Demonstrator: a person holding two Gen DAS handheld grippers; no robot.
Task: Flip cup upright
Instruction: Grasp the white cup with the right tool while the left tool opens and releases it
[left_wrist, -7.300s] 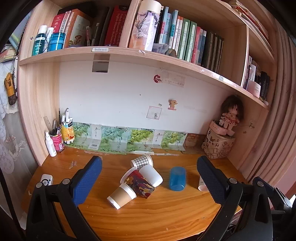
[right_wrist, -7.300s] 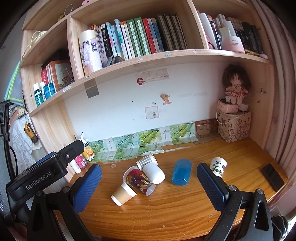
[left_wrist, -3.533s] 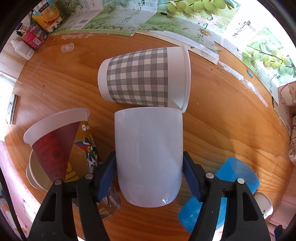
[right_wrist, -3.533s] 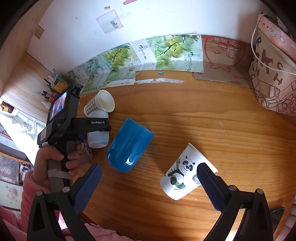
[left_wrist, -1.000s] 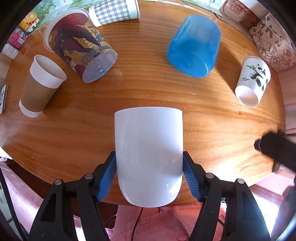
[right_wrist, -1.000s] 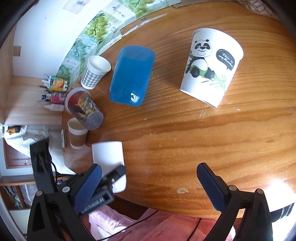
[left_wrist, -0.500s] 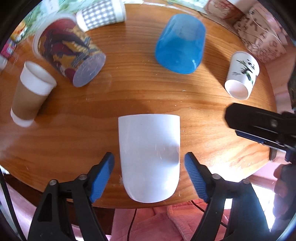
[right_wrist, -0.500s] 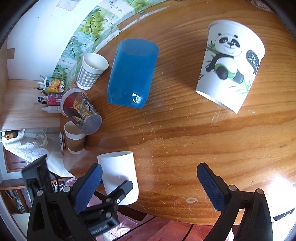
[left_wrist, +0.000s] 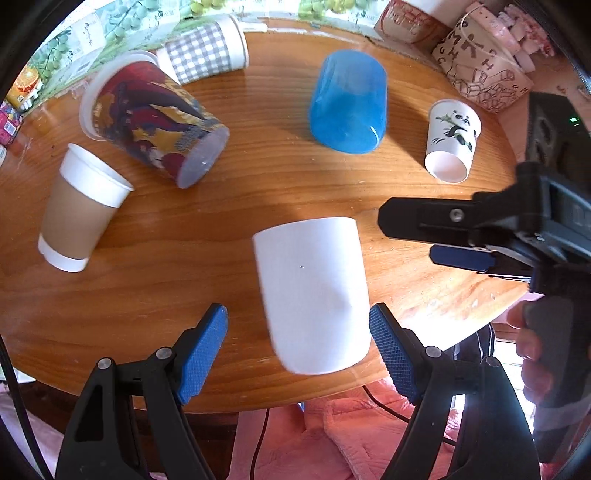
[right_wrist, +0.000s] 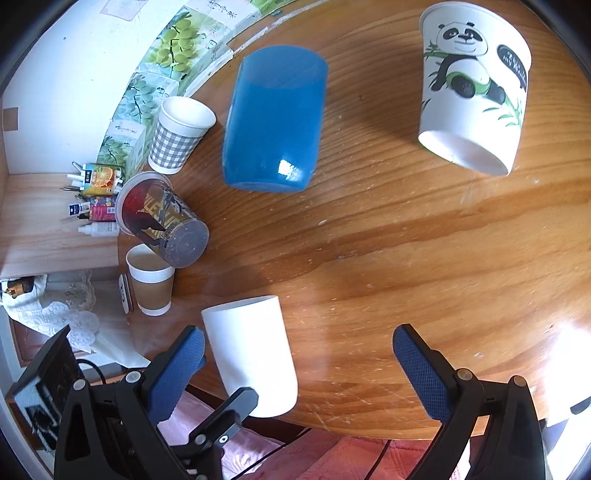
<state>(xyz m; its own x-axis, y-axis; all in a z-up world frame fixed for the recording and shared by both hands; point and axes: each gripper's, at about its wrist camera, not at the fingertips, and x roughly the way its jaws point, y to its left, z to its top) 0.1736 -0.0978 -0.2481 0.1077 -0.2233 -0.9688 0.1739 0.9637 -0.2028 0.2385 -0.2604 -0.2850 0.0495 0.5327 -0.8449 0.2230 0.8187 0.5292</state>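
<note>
A plain white cup (left_wrist: 314, 291) stands on the wooden table (left_wrist: 229, 192) near its front edge; it also shows in the right wrist view (right_wrist: 251, 350). My left gripper (left_wrist: 299, 350) is open, its blue pads apart on either side of the cup and not touching it. My right gripper (right_wrist: 295, 373) is open and empty above the front edge, just right of the white cup. A blue cup (right_wrist: 273, 118), a panda cup (right_wrist: 472, 92), a checked cup (right_wrist: 177, 136), a red printed cup (right_wrist: 159, 218) and a brown sleeve cup (right_wrist: 151, 284) are spread over the table.
The right gripper's body and the hand holding it show at the right of the left wrist view (left_wrist: 517, 236). A patterned bag (left_wrist: 484, 74) stands at the back right. Small bottles and cartons (right_wrist: 96, 199) stand at the table's left end. Green printed boxes (right_wrist: 173, 51) line the wall.
My left gripper has let go of the white cup and opened wider, drawing back a little. The cup now stands free on the table. The right gripper has come closer.
</note>
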